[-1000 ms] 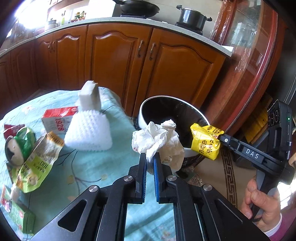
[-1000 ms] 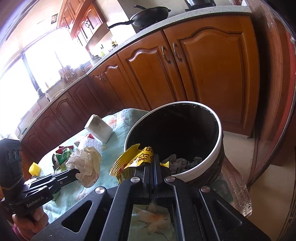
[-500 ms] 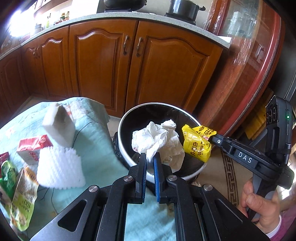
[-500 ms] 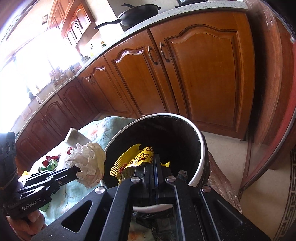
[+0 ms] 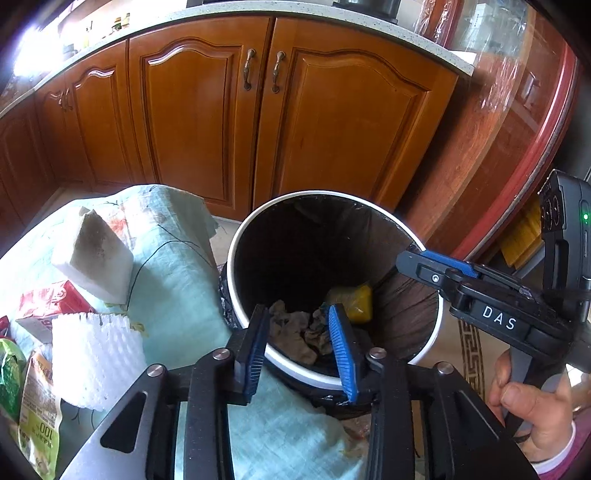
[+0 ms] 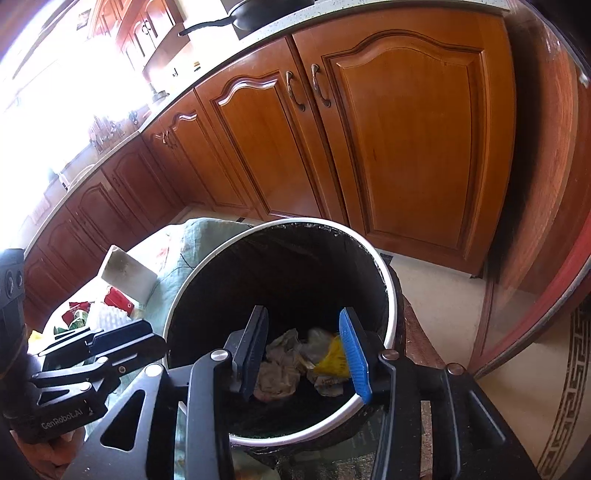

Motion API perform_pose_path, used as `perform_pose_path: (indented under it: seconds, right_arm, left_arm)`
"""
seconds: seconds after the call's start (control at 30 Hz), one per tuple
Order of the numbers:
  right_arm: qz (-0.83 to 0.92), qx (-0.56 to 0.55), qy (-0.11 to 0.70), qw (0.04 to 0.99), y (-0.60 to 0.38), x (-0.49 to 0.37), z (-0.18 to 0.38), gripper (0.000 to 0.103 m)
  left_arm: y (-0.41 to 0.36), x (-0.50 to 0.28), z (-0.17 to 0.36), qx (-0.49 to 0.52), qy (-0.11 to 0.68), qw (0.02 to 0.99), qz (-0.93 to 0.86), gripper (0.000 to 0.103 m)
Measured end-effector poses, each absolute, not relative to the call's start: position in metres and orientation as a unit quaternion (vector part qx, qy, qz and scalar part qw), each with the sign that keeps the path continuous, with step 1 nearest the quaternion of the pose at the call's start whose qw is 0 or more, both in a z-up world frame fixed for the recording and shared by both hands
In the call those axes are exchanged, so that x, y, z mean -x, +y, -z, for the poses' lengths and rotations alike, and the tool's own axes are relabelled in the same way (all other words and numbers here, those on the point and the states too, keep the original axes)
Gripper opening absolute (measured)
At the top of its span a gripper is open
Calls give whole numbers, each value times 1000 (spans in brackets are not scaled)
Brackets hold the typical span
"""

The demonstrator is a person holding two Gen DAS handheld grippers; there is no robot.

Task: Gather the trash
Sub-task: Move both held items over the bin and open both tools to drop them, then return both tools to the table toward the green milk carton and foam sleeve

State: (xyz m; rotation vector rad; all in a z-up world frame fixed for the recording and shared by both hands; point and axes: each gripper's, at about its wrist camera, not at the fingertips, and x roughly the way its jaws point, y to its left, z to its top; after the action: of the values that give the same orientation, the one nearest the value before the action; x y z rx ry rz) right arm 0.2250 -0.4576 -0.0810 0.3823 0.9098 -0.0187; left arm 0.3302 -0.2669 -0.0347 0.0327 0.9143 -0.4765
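Crumpled paper wad [image 5: 291, 334], greyish in shade, lies at bottom of round bin w/ white rim and black liner [image 5: 236, 236]. Yellow crinkled snack wrapper [image 5: 356, 302] lies beside it, towards the bin's right side in left-wrist view. Both also seen in right-wrist view: paper [image 6: 279, 363], wrapper [image 6: 332, 356], touching or nearly so.

L gripper [image 5: 301, 349] over near rim of bin, jaws just been opening, now parted, nothing between them; blue pads bare. R gripper [image 6: 308, 350] also above bin mouth, jaws just been opening, parted, nothing between. R gripper seen from left-wrist view [image 5: 439, 271] at bin's right edge, held by a hand [image 5: 532, 406].

Bin stands just beside table covered w/ pale green cloth [image 5: 177, 280]. Still on table: white foam block [image 5: 94, 258] tilted on edge; white foam net sleeve [image 5: 94, 354] near it; red-and-white carton [image 5: 51, 301] partly under block; green/yellow snack bag [image 5: 38, 410] at left edge.

Behind: brown wooden cabinet doors [image 5: 303, 125], frying pan [image 6: 266, 14] on counter above.
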Motion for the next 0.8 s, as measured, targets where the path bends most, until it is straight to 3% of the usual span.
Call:
perform_pose_path:
  seconds: [0.13,0.27,0.53,0.8]
  right_arm:
    - [10,-190,435,880,-460,-220,81,43]
    - [8,-198,427,882,-456,-211,77,45]
    - [-12,-237,406,883,-435,-184,72,84]
    - [-35,-257,404,877,-401,-165,73,87]
  left_arm:
    - [-258,-324,34,-2,436,872,225,36]
    - [-242,-308,31,9,428,877,219,44]
    - [-207,-268,33,30,417,887,198,58]
    - [-161,-222,27,50,405,897,169,64]
